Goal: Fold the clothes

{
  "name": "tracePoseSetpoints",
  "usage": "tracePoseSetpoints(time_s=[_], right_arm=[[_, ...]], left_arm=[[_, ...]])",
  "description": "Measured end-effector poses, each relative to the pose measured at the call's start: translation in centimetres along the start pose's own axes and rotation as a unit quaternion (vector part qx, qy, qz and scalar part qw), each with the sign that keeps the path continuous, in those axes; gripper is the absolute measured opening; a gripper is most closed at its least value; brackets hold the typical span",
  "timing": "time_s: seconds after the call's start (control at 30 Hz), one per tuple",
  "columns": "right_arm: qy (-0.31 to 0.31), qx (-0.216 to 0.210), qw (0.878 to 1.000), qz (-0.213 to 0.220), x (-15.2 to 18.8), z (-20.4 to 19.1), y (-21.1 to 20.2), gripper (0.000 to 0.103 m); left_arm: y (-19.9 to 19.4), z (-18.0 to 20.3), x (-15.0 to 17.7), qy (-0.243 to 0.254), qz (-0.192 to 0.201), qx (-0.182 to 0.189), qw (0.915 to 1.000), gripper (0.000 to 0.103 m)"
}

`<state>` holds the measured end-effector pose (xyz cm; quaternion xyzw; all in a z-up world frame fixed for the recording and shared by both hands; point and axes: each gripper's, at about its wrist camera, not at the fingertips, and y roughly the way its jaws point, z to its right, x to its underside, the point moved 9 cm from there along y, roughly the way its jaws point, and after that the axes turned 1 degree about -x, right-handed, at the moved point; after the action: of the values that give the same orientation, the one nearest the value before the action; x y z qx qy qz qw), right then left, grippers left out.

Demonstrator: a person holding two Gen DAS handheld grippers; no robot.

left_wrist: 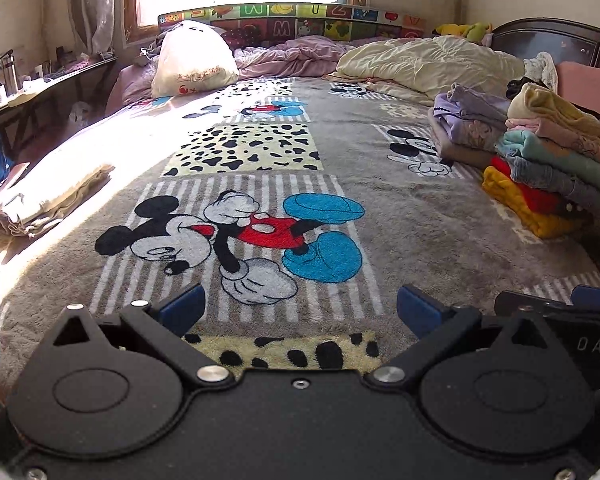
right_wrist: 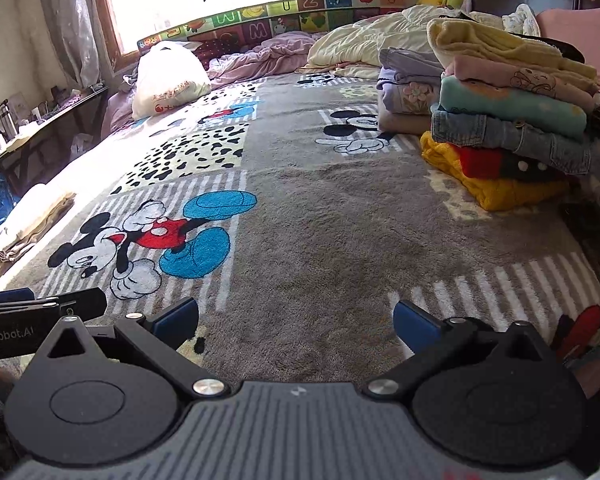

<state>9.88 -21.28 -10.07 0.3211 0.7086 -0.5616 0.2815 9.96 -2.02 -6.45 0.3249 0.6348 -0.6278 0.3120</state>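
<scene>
A stack of folded clothes (right_wrist: 512, 120) sits on the right side of the bed, a yellow garment at the bottom, then red, denim, teal, pink and pale yellow on top. Just behind it lies a smaller folded lilac pile (right_wrist: 408, 88). On the far left edge of the bed rests a folded cream garment (left_wrist: 48, 196) in the sunlight. My left gripper (left_wrist: 298, 308) hangs over the cartoon-mouse blanket (left_wrist: 400, 216) with its jaws wide and empty. My right gripper (right_wrist: 296, 318) is beside it, its jaws also spread wide, gripping nothing. A white plastic bag (left_wrist: 194, 60) stands near the window.
</scene>
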Motion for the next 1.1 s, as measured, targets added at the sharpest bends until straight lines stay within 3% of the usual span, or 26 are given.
tracePoseSetpoints(time_s=[0.27, 0.73, 1.1], right_arm=[[-0.023, 0.004, 1.000, 0.009, -1.2, -1.5, -2.5, 0.103], [-0.042, -0.012, 0.999, 0.024, -2.7, -4.0, -5.5, 0.103], [-0.046, -0.028, 0.998, 0.013, -2.6, -5.0, -5.1, 0.103]], left_arm=[[-2.0, -0.7, -0.4, -0.025, 0.001, 0.029, 0.9993, 0.103], [-4.7, -2.2, -1.5, -0.009, 0.029, -0.010, 0.9995, 0.103], [-4.6, -3.1, -1.3, -0.006, 0.030, -0.022, 0.9993, 0.103]])
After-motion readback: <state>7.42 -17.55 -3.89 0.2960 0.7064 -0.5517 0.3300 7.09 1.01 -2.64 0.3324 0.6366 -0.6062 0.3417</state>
